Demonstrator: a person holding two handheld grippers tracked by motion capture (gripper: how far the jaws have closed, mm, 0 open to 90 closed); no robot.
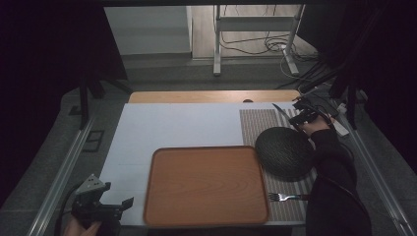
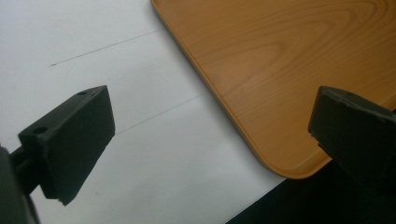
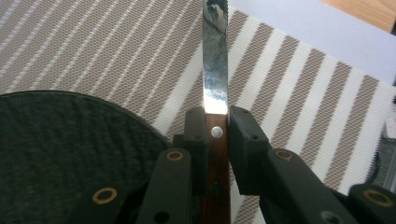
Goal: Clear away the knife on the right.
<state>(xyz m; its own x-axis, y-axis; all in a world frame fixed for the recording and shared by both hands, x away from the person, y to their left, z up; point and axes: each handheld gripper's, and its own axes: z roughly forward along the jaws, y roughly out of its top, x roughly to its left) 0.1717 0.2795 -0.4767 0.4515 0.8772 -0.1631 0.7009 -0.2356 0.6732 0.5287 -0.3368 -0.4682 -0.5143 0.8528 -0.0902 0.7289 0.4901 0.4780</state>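
Right gripper (image 3: 217, 122) pinching a wooden-handled knife (image 3: 215, 70) above the striped placemat (image 3: 299, 88), upper right of the high view, beside the dark round plate (image 1: 284, 151). Left gripper (image 2: 210, 140) spread wide, lower left, near the wooden tray (image 2: 289, 60).

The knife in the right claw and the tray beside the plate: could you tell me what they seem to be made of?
The knife has a shiny metal blade, probably steel, mirror-bright with some dull patches; its handle looks like reddish-brown wood fixed with a metal rivet. The tray looks like wood or a wood-grain laminate: curved grain lines show on its smooth, matte orange-brown surface, and which of the two cannot be told.
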